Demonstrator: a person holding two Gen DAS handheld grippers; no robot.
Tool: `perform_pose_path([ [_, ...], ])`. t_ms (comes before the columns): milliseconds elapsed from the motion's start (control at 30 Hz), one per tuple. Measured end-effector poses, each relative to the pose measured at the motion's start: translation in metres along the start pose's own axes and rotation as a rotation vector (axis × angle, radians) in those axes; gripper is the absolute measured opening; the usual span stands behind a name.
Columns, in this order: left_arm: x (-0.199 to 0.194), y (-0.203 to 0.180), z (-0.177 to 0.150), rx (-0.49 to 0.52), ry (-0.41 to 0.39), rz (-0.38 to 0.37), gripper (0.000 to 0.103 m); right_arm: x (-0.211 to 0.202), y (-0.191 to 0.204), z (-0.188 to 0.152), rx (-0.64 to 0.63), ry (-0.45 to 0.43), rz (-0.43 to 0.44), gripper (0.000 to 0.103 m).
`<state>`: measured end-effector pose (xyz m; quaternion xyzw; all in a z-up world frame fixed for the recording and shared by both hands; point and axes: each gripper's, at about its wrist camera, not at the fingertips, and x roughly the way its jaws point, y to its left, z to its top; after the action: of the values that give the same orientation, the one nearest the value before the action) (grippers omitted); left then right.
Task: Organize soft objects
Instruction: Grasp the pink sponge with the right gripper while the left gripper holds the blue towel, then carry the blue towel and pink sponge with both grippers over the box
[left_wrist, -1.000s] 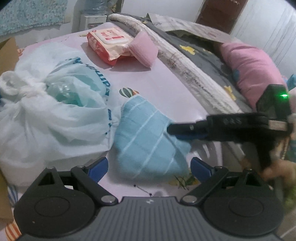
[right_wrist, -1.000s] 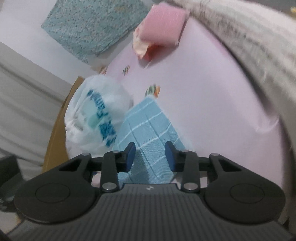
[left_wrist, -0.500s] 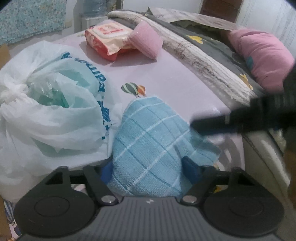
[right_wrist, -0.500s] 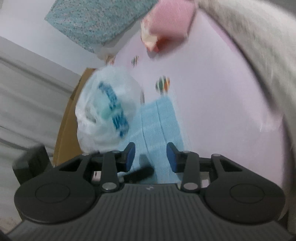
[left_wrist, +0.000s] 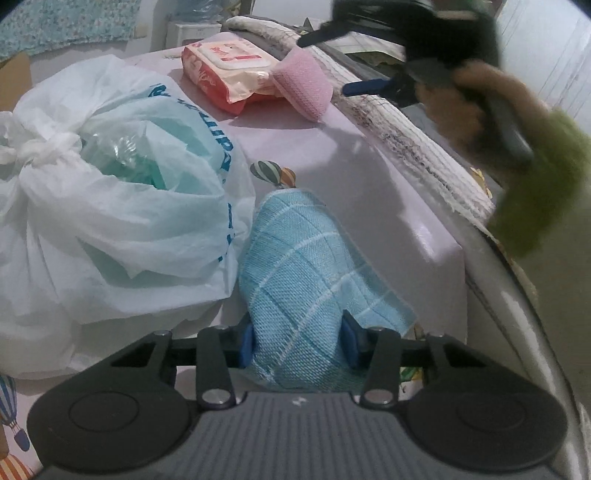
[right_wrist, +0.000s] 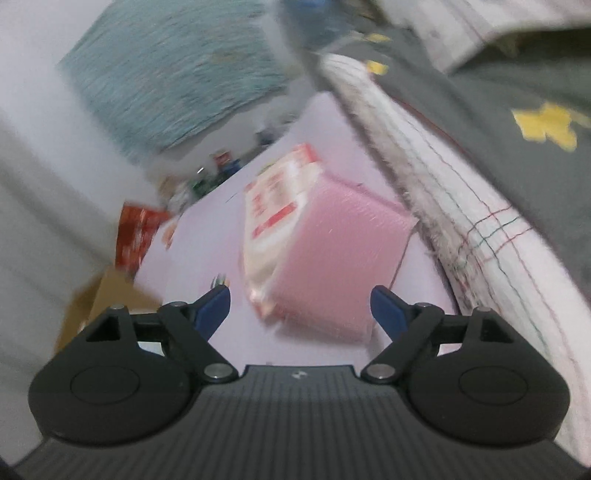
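Note:
My left gripper (left_wrist: 297, 341) is shut on a light blue checked cloth (left_wrist: 303, 266), which bunches up between its blue pads on the pale pink table (left_wrist: 388, 192). A pink sponge (left_wrist: 304, 88) leans on a red and white wet-wipes pack (left_wrist: 225, 70) at the far end. My right gripper (right_wrist: 301, 306) is open, and the pink sponge (right_wrist: 336, 258) and the wipes pack (right_wrist: 273, 206) lie just ahead of its spread fingers. In the left wrist view the right gripper (left_wrist: 340, 62) hovers blurred above the sponge.
A knotted white plastic bag (left_wrist: 110, 192) fills the table's left side, touching the cloth. A white blanket edge (left_wrist: 406, 140) and grey bedding (right_wrist: 498, 110) run along the right. A cardboard box (right_wrist: 107, 302) stands left of the table.
My left gripper moved forward and closed on the blue cloth. My right gripper left the cloth, swung to the far end of the table and opened wide in front of the pink sponge.

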<state>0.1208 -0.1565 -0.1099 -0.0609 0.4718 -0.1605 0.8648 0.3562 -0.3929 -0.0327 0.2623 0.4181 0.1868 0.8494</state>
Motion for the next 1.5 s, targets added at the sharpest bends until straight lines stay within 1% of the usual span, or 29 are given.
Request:
perform_pose_path([
  [67,0.000,0.001,0.000,-0.003,0.000,-0.003,0.046,0.014,-0.012,0.013,0.122,0.013,0.004,0.089],
  [100,0.000,0.001,0.000,-0.003,0.000,-0.004,0.046,0.021,-0.016,0.018,0.173,0.026,-0.010,0.089],
  [133,0.000,0.002,0.001,-0.005,0.000,-0.006,0.046,0.031,-0.014,0.020,0.194,0.035,-0.019,0.090],
  [200,0.000,0.003,0.000,-0.009,0.000,-0.011,0.046,0.043,-0.014,0.025,0.206,0.057,-0.045,0.090],
  [300,0.001,0.004,0.001,-0.015,0.000,-0.014,0.046,0.057,-0.015,0.027,0.225,0.067,-0.089,0.092],
  [400,0.002,0.004,0.001,-0.013,-0.002,-0.012,0.046,0.060,-0.019,0.025,0.243,0.039,-0.074,0.092],
  [433,0.002,0.004,0.001,-0.014,-0.003,-0.012,0.046,0.058,-0.020,0.025,0.254,0.027,-0.070,0.089],
  [500,0.002,0.004,0.001,-0.017,-0.005,-0.011,0.045,0.055,-0.025,0.022,0.273,0.010,-0.080,0.074],
  [533,0.001,0.003,0.001,-0.017,-0.007,-0.010,0.045,0.053,-0.029,0.021,0.281,0.006,-0.089,0.064],
  [600,0.001,0.002,0.000,-0.016,-0.011,-0.007,0.044,0.043,-0.037,0.017,0.322,-0.015,-0.063,0.053],
  [633,0.001,0.002,-0.001,-0.015,-0.013,-0.008,0.042,0.038,-0.041,0.014,0.332,-0.028,-0.057,0.044],
  [667,-0.001,0.001,-0.002,-0.013,-0.015,-0.009,0.041,0.029,-0.043,0.011,0.335,-0.042,-0.052,0.031],
  [733,-0.003,-0.001,-0.002,-0.003,-0.020,-0.018,0.038,0.012,-0.048,0.003,0.344,-0.058,-0.041,0.029],
  [833,-0.007,-0.003,-0.003,-0.001,-0.020,-0.047,0.035,-0.023,-0.051,-0.015,0.338,-0.091,0.003,0.029],
  [900,-0.010,-0.003,-0.004,-0.003,-0.019,-0.060,0.034,-0.049,-0.054,-0.031,0.344,-0.112,0.049,0.029],
  [1033,-0.025,-0.008,-0.006,0.018,-0.033,-0.079,0.033,-0.100,-0.061,-0.065,0.371,-0.144,0.171,0.029],
  [1167,-0.051,-0.011,-0.008,0.038,-0.035,-0.137,0.033,-0.142,-0.070,-0.103,0.424,-0.154,0.294,0.029],
  [1267,-0.079,-0.009,-0.009,0.030,-0.047,-0.196,0.033,-0.158,-0.069,-0.126,0.447,-0.142,0.373,0.029],
  [1367,-0.108,-0.003,-0.009,0.006,-0.075,-0.228,0.033,-0.164,-0.056,-0.141,0.445,-0.134,0.458,0.029],
  [1433,-0.133,0.007,-0.008,-0.013,-0.114,-0.222,0.033,-0.166,-0.043,-0.147,0.421,-0.126,0.500,0.029],
  [1500,-0.161,0.024,-0.005,-0.045,-0.164,-0.192,0.033,-0.167,-0.025,-0.151,0.389,-0.111,0.545,0.029],
])
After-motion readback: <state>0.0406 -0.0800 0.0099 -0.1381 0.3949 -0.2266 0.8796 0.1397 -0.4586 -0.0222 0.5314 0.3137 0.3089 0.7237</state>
